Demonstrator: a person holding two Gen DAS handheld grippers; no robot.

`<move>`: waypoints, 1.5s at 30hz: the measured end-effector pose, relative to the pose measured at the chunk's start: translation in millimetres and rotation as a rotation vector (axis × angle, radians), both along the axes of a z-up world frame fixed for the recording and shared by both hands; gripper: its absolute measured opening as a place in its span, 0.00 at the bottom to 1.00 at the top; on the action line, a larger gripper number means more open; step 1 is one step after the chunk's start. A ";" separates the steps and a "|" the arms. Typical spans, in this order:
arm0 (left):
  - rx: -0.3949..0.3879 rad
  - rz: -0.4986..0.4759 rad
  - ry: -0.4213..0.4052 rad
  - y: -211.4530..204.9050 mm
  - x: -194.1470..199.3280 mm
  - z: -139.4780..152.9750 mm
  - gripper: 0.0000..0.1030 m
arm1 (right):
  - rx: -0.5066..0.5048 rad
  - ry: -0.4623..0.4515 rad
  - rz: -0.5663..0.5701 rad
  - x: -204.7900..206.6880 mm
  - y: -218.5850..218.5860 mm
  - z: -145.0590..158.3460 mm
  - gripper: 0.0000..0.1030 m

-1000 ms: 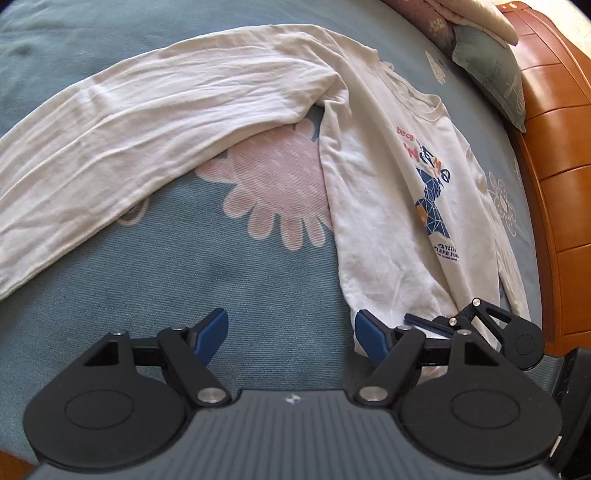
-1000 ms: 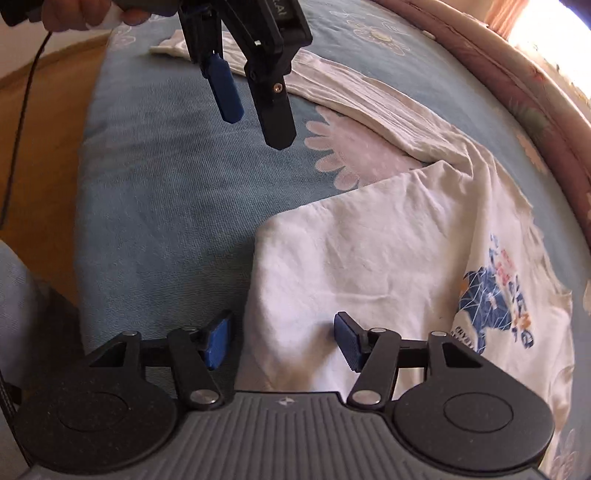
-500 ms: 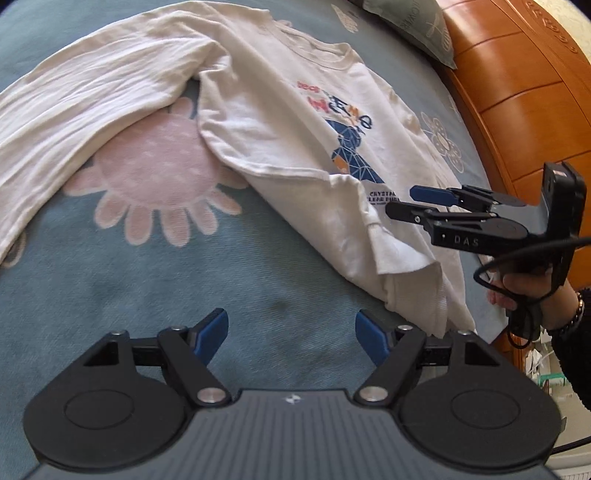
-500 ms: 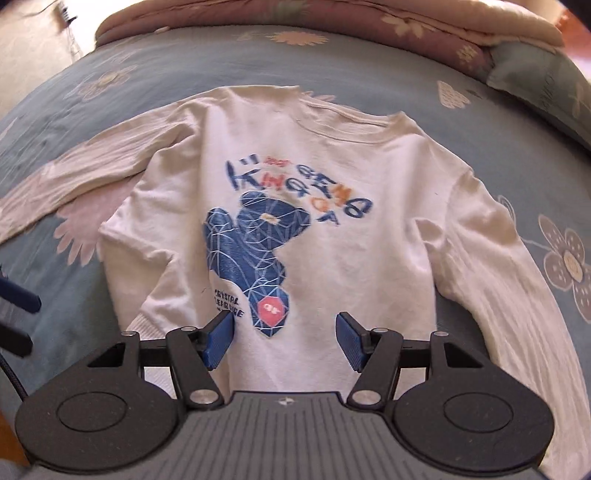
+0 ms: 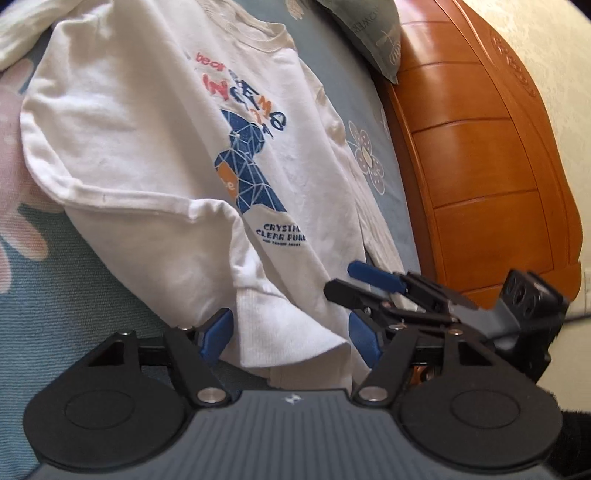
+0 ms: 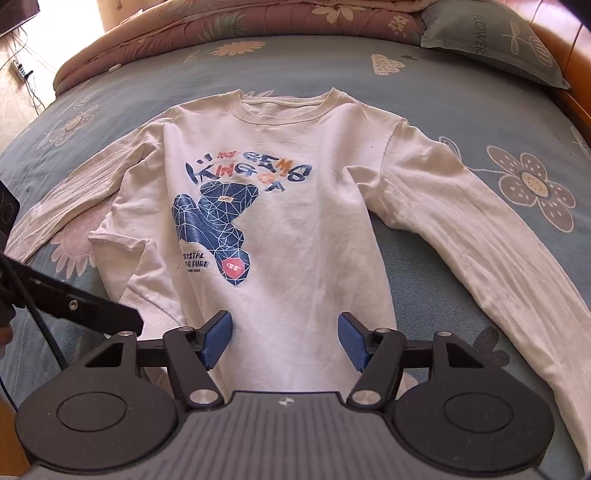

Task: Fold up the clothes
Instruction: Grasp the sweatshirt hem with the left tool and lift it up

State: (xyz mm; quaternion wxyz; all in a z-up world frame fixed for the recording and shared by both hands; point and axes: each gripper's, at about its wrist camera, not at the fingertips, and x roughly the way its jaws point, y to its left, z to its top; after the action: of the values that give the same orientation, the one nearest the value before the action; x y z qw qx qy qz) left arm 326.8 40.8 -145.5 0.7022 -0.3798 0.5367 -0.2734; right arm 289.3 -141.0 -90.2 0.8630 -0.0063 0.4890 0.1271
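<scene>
A white long-sleeved shirt point(image 6: 295, 192) with a blue bear print lies face up on the blue flowered bed point(image 6: 461, 107), sleeves spread out. Its lower left corner is folded over the front point(image 5: 207, 258). My left gripper point(image 5: 290, 334) is open, its jaws on either side of the folded hem corner. My right gripper point(image 6: 282, 341) is open over the middle of the bottom hem. The right gripper also shows in the left wrist view point(image 5: 373, 280), open, just beyond the hem. One finger of the left gripper shows in the right wrist view point(image 6: 85, 310).
An orange wooden headboard point(image 5: 480, 166) runs along the bed's right side. A grey-green pillow point(image 6: 495, 40) and a pink quilt point(image 6: 221, 22) lie at the far end. A wood floor and cables point(image 6: 22, 70) are at the far left.
Both grippers have moved in closer to the shirt's bottom hem. The left gripper has swung right to the folded corner. Both stay open.
</scene>
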 end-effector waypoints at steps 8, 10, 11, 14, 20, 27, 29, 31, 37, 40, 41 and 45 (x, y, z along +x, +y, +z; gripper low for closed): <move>-0.110 0.211 0.176 13.2 -8.5 -40.4 0.14 | 0.039 0.034 -0.075 -11.1 -15.3 -12.1 0.67; -0.089 0.214 0.181 9.1 -7.6 -37.9 0.15 | 0.035 0.038 -0.078 -12.4 -16.3 -15.0 0.67; -0.076 0.211 0.179 6.8 -7.0 -37.0 0.15 | 0.038 0.040 -0.081 -13.0 -16.5 -16.6 0.67; -0.032 0.196 0.184 12.0 -12.4 -23.3 0.09 | 0.041 0.047 -0.093 -14.1 -16.3 -19.5 0.67; 0.058 0.165 0.198 25.6 -24.8 6.9 0.04 | 0.048 0.024 -0.059 -23.9 -19.6 -3.6 0.68; 0.175 0.151 0.253 59.0 -63.0 34.0 0.03 | 0.024 0.045 -0.073 -44.8 -36.6 3.8 0.68; 0.210 0.151 0.274 71.0 -77.3 40.5 0.03 | 0.014 0.051 -0.088 -50.6 -40.8 5.7 0.68; 0.232 0.173 0.313 87.6 -91.0 34.9 0.03 | 0.019 0.065 -0.111 -55.8 -46.8 8.2 0.68; 0.285 0.188 0.365 99.0 -103.2 7.7 0.03 | 0.065 0.135 -0.278 -69.3 -83.7 7.0 0.68; 0.307 0.181 0.348 105.1 -108.8 16.7 0.03 | 0.122 0.189 -0.391 -75.6 -107.2 1.4 0.68; 0.314 0.179 0.341 107.5 -110.9 20.6 0.03 | 0.133 0.200 -0.410 -77.1 -112.0 -0.5 0.68; 0.357 0.192 0.400 123.2 -120.5 20.2 0.03 | 0.170 0.242 -0.444 -81.4 -117.9 -11.8 0.68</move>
State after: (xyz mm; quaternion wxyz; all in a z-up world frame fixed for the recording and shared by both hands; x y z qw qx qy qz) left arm 206.3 164.0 -125.3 0.6610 -0.3455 0.6656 -0.0262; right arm 207.9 -258.9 -102.0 0.8024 0.1890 0.5656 -0.0247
